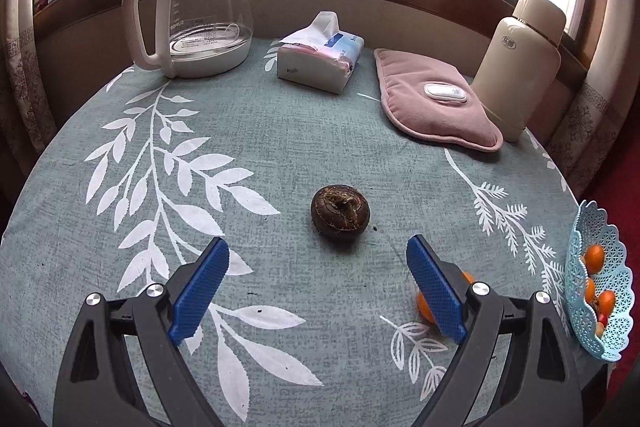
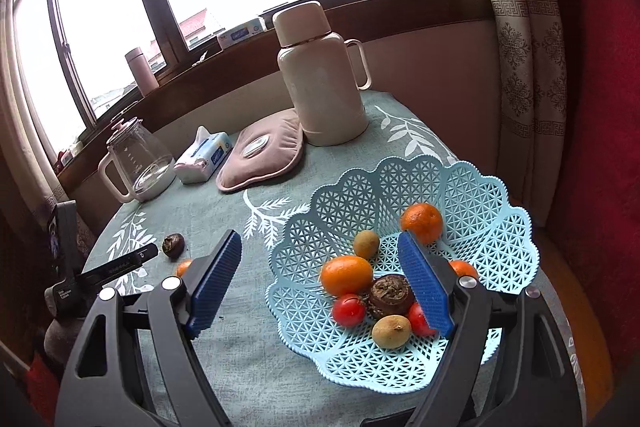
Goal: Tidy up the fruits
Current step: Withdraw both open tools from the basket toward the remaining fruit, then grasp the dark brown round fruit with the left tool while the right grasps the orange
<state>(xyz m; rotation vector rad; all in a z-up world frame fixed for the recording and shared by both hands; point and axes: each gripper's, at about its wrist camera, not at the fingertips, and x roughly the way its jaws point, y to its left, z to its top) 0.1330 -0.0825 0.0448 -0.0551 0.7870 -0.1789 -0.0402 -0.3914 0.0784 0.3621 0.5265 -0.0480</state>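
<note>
A dark brown water chestnut (image 1: 340,213) lies on the teal leaf-print tablecloth (image 1: 240,147), just ahead of my open, empty left gripper (image 1: 318,267). A small orange (image 1: 425,307) lies partly hidden behind its right finger. The light blue lattice basket (image 2: 492,195) holds oranges, red fruits, yellow-green fruits and a brown water chestnut (image 2: 390,295). My right gripper (image 2: 320,263) is open and empty above the basket's near left side. The loose chestnut (image 2: 173,245) and orange (image 2: 184,267) also show in the right wrist view, by the left gripper (image 2: 120,263).
A glass kettle (image 1: 200,15), a tissue pack (image 1: 320,57), a pink heating pad (image 1: 436,99) and a cream thermos (image 1: 520,67) stand along the table's far side by the window. The basket (image 1: 600,279) sits at the table's right edge.
</note>
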